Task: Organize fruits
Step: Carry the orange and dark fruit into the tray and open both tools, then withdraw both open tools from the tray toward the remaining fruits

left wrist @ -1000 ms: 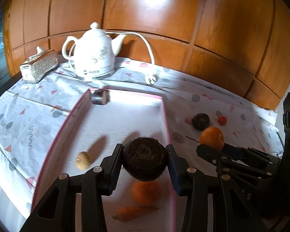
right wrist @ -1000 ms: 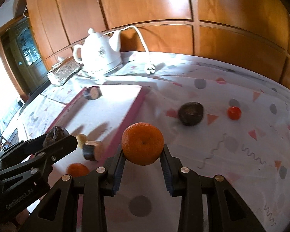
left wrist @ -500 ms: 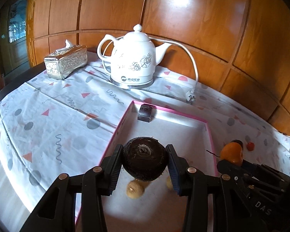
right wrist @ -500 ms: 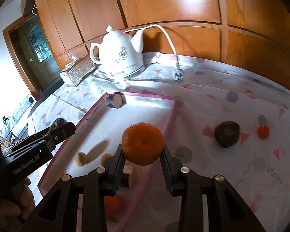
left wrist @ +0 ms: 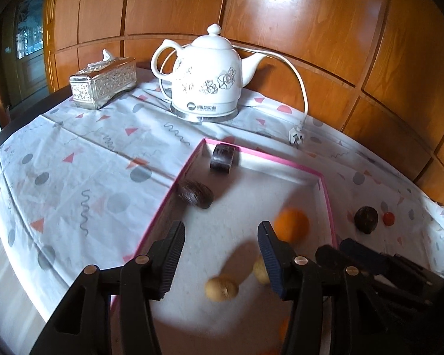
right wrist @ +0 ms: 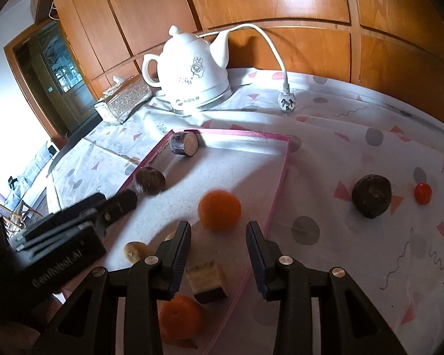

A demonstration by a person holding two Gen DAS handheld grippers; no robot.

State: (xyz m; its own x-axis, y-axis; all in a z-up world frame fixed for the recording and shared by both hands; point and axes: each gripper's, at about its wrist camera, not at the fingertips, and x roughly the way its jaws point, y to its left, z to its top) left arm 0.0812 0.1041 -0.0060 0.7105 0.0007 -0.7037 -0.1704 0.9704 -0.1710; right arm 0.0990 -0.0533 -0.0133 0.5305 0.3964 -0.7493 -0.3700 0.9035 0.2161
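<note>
I see the tray before the kettle, tissue box to its left, two fruits on the cloth right of it.

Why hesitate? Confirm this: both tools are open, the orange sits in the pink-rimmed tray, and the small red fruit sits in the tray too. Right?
One error: the small red fruit lies on the tablecloth outside the pink-rimmed tray, beside a dark round fruit, as the right wrist view shows. The orange is in the tray, and the left tool and right tool are open.

tray middle open | left wall: brown fruit | right front: orange
</note>
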